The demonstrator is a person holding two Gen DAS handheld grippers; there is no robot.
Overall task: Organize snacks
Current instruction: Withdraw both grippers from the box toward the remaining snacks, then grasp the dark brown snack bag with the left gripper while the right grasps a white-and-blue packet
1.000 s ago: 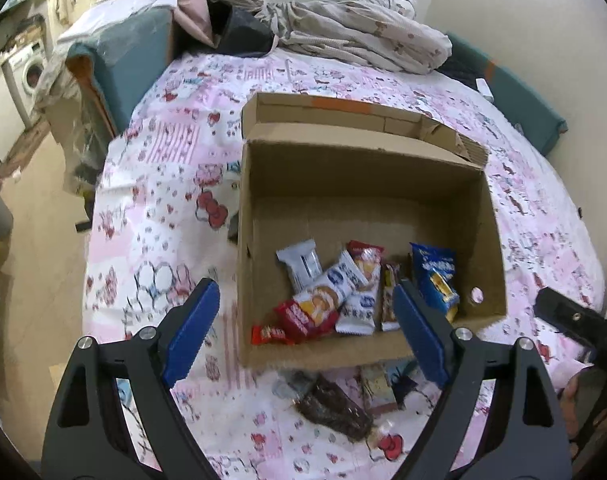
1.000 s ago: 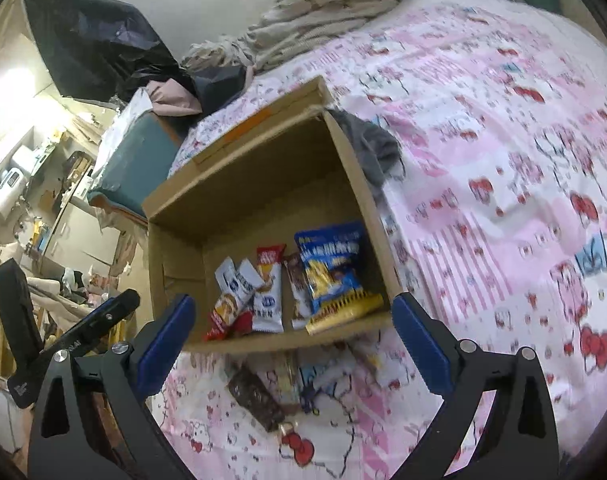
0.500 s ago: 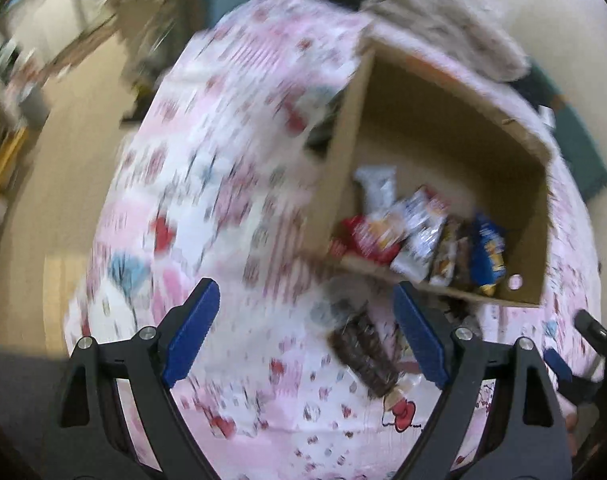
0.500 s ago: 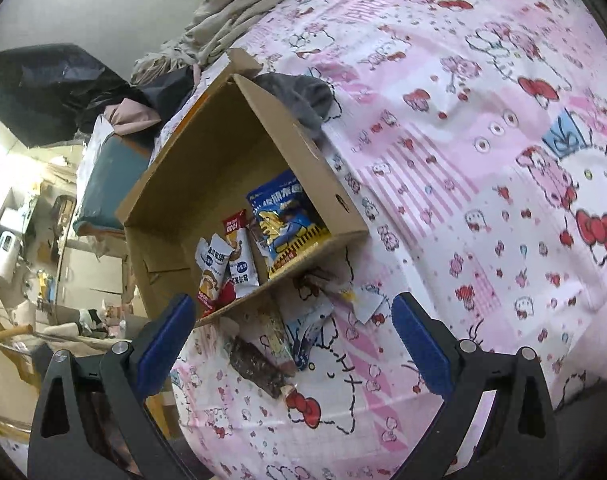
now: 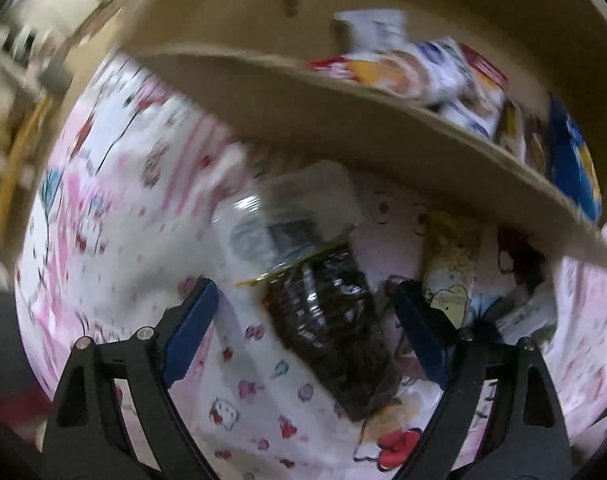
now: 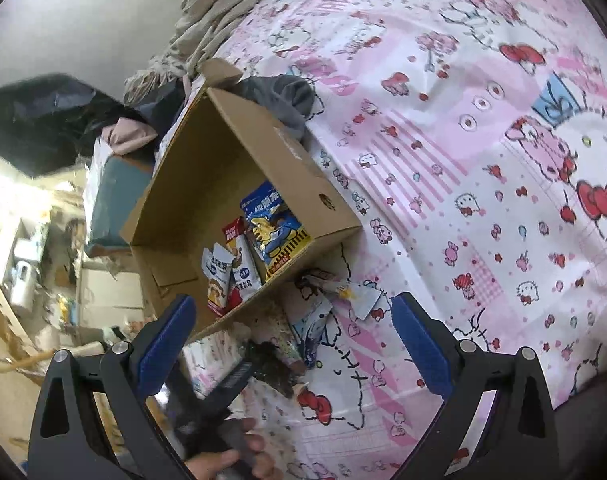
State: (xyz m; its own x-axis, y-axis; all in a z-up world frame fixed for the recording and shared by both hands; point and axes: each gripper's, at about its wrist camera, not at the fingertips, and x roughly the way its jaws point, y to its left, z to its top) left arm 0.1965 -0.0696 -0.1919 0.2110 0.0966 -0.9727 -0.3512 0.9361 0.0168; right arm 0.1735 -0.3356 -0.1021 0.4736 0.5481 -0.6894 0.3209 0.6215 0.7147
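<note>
An open cardboard box (image 6: 287,152) lies on the pink printed bedsheet and holds several snack packs, among them a blue bag (image 6: 273,226). Its near wall (image 5: 343,120) fills the top of the left wrist view. A dark snack pack in clear wrap (image 5: 327,312) lies on the sheet in front of the box, between the fingers of my open left gripper (image 5: 303,320), which hovers close over it. More loose packs (image 5: 451,276) lie beside it. My right gripper (image 6: 291,344) is open and empty, higher up, above the loose packs (image 6: 327,308). The left gripper shows in the right wrist view (image 6: 239,376).
A grey cloth (image 6: 287,100) lies against the box's far side. Rumpled bedding (image 6: 223,4) is piled at the head of the bed. The bed's edge and a cluttered floor (image 6: 43,280) lie to the left.
My left gripper has dropped fast and close to the dark snack pack in front of the box. My right gripper has tilted and shifted slightly; both stay open.
</note>
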